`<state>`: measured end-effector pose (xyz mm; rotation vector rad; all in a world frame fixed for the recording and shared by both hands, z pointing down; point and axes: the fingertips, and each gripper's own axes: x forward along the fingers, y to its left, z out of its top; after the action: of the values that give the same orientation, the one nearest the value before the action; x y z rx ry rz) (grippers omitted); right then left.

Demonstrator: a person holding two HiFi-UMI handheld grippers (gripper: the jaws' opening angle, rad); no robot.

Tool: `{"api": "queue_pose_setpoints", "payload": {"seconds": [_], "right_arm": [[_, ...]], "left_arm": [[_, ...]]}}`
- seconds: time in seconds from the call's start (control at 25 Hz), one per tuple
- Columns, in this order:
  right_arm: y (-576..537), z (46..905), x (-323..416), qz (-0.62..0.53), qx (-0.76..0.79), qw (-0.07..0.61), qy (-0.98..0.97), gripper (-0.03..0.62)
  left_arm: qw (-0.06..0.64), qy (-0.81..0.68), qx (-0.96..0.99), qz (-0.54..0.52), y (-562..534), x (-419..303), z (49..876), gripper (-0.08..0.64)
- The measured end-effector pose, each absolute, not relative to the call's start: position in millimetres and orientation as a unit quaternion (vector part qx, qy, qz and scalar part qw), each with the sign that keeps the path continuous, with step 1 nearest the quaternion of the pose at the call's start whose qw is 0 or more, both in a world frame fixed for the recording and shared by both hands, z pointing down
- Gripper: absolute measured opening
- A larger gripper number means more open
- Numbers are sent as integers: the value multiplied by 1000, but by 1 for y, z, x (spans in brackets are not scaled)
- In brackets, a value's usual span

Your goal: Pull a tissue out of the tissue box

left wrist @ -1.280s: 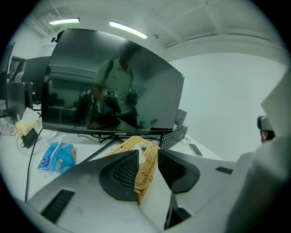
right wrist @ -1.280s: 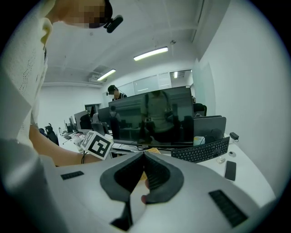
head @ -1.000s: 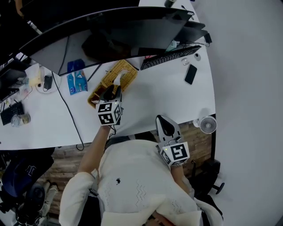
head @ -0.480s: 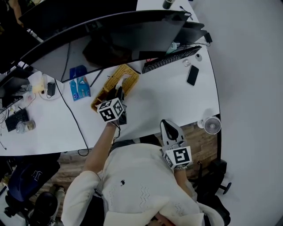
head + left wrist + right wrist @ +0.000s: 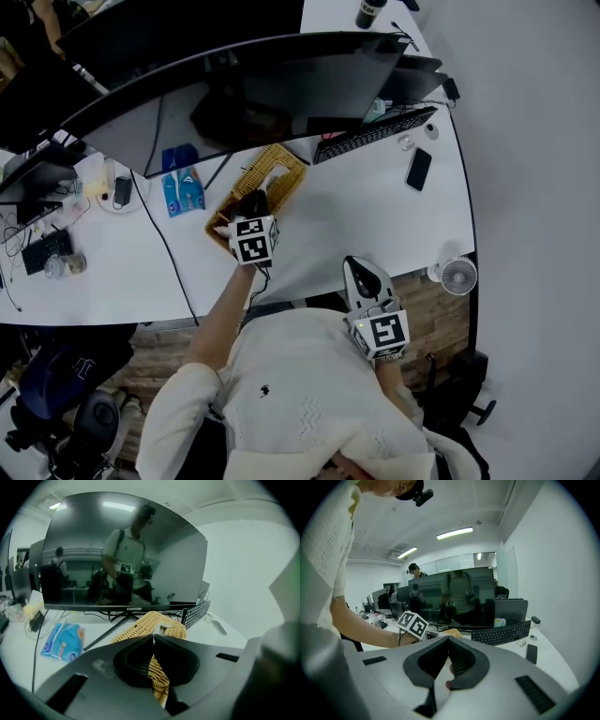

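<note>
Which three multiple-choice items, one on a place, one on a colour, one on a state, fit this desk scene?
1. The phone lies: A) by the right end of the keyboard; B) on the floor; C) on a chair.
2. The pack by the box is: A) red; B) blue; C) green.
3. The monitor screen is: A) lit; B) cracked; C) dark.
Key: 1 A, it lies on the desk there. 2 B, its wrapper is blue. 3 C, it shows only reflections.

I see a long white desk [image 5: 375, 220] under a wide curved monitor [image 5: 281, 80], wood floor [image 5: 436, 309], a plain white wall [image 5: 534, 141], and lit ceiling strip lights [image 5: 454, 533].
</note>
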<state>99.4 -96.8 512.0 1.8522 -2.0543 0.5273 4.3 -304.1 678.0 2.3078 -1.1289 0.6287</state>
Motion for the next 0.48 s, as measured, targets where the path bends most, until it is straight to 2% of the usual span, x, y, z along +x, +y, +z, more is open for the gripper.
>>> {"api": "queue_pose_setpoints", "payload": {"seconds": [0.12,0.48], "right_arm": [[-99,512,100,184,643,161,-725,2],[-116,510,96,173,617,155,-752,2]], "left_arm": [[215,-408,853,243,-300,7,674,14],[218,-417,850,236,-295,4,668,14]]}}
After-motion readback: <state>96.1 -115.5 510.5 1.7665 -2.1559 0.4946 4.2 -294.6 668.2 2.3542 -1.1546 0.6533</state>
